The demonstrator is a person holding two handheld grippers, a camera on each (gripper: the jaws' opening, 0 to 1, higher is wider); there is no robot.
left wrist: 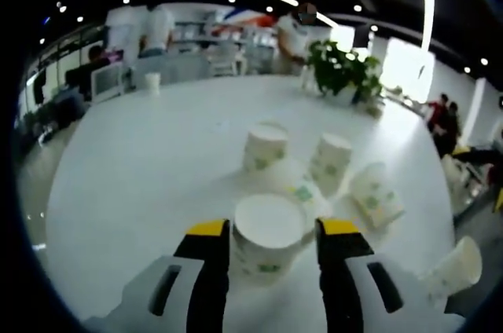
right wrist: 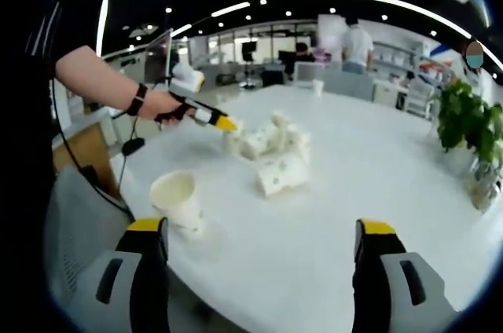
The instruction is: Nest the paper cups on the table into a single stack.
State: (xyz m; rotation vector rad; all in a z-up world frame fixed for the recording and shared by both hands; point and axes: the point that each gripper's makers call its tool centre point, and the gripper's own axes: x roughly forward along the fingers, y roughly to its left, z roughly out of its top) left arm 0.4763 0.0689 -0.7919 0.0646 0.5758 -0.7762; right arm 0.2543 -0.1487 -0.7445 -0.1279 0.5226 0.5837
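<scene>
The left gripper (left wrist: 273,245) pinches a white cup (left wrist: 267,243) with green print, its jaws against both sides. Beyond it, more cups (left wrist: 314,172) cluster mid-surface, some inverted, some tipped over. One cup (right wrist: 178,199) stands upright, mouth open, near the white surface's (right wrist: 377,160) edge, just beside the right gripper (right wrist: 263,243), whose jaws are spread and empty.

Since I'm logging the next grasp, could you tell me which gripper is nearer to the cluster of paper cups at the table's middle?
Left. The left gripper has a cup between its jaws at the edge of the cluster of paper cups; the right gripper hangs open, well back from it.
</scene>
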